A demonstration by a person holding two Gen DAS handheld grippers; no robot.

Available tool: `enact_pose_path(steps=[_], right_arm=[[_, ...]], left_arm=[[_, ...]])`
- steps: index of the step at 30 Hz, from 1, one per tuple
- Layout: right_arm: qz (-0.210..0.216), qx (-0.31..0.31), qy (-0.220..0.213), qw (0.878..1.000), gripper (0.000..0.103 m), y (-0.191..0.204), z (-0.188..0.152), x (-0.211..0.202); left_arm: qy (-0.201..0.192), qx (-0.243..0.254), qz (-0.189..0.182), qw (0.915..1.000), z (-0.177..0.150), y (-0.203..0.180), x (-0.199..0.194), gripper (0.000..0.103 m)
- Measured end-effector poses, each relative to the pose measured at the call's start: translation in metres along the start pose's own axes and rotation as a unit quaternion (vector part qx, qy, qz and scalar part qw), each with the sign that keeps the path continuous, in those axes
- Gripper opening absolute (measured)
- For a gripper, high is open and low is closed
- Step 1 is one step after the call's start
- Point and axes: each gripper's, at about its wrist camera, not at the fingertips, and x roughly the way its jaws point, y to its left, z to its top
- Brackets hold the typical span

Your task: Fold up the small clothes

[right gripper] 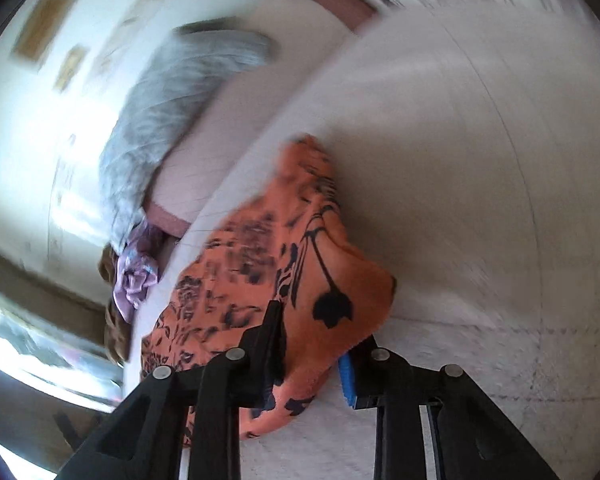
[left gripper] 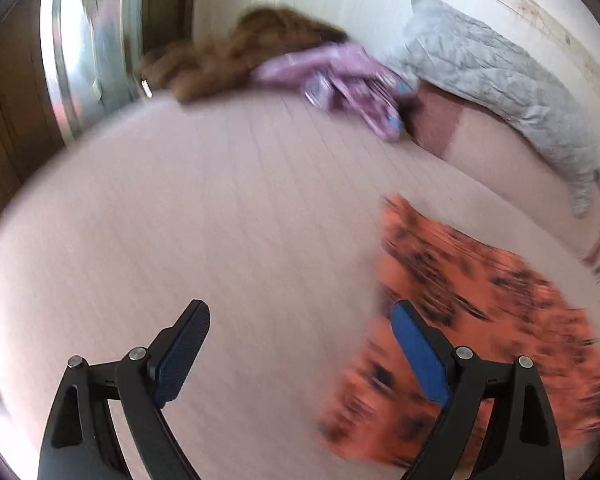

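The orange cloth [left gripper: 472,304] is a small piece of coral-orange fabric printed with dark, nearly black flowers and leaves; one long-stemmed flower stands out clearly in the right wrist view, while much of the print elsewhere is smeared by blur. It lies on the pale pink bed cover [left gripper: 220,208], spread fairly flat in the left wrist view and bunched into a raised fold [right gripper: 300,264] in the right wrist view. The left gripper [left gripper: 300,344] hangs over the bed cover with its two blue-padded fingers [left gripper: 182,354] spread wide and nothing between them; the cloth sits at its right side, under and beyond the right finger. The right gripper [right gripper: 314,354] has a thick fold of the cloth between its fingers, the fabric bulging up past the tips, clamped on it as far as the picture shows. At the far edge of the bed lie a brown garment [left gripper: 236,56], a purple garment [left gripper: 340,76] and a grey quilted blanket [left gripper: 500,76]. No brand, label or writing can be read on anything.
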Motion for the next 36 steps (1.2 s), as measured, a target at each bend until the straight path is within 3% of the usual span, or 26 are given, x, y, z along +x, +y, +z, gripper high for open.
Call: enact_pose_path(steps=[2,4,6,12,16,19,20,21,22,23,28,31,33,36], right_arm=[[0.004,-0.044,-0.012,0.999,0.023,0.037,-0.001,-0.008],[0.009,-0.078,-0.016,0.997,0.022,0.072,-0.003,-0.012],[0.019,-0.111,-0.014,0.993,0.022,0.108,-0.009,-0.012],[0.069,-0.187,0.013,0.98,0.022,0.212,-0.055,0.001],[0.086,-0.217,0.094,0.968,0.027,0.259,-0.11,0.041],[0.121,-0.228,0.181,0.949,0.04,0.271,-0.155,0.082],[0.158,-0.209,0.232,0.937,0.045,0.268,-0.169,0.098],[0.187,-0.185,0.274,0.925,0.059,0.262,-0.178,0.108],[0.201,-0.167,0.292,0.92,0.062,0.257,-0.182,0.112],[0.21,-0.152,0.291,0.921,0.062,0.249,-0.182,0.111],[0.231,-0.151,0.185,0.943,0.064,0.217,-0.14,0.063],[0.194,-0.159,0.13,0.959,0.052,0.195,-0.108,0.041],[0.154,-0.153,0.108,0.97,0.037,0.182,-0.096,0.042],[0.112,-0.135,0.105,0.979,0.036,0.16,-0.087,0.05]], left_arm=[[0.014,0.0,0.049,0.9987,0.0,0.014,0.012,0.092],[0.059,-0.037,0.022,0.9973,0.001,0.032,0.029,0.092],[0.088,-0.062,0.026,0.9938,0.001,0.046,0.039,0.092],[0.074,-0.104,0.036,0.9912,0.011,0.076,0.033,0.092],[0.064,-0.119,0.051,0.9895,0.015,0.089,0.029,0.092],[0.06,-0.119,0.06,0.9893,0.013,0.091,0.026,0.092],[0.057,-0.116,0.058,0.99,0.012,0.092,0.023,0.092],[0.053,-0.111,0.056,0.9909,0.015,0.088,0.023,0.092],[0.045,-0.104,0.052,0.9922,0.015,0.086,0.02,0.092],[0.035,-0.097,0.046,0.9936,0.016,0.082,0.015,0.092],[-0.023,-0.041,-0.028,0.9985,0.016,0.042,-0.015,0.092],[-0.052,0.026,-0.069,0.9959,0.009,0.007,-0.035,0.092],[-0.057,0.072,-0.076,0.9929,0.001,-0.014,-0.041,0.092],[-0.05,0.132,-0.074,0.9872,-0.014,-0.042,-0.044,0.092]])
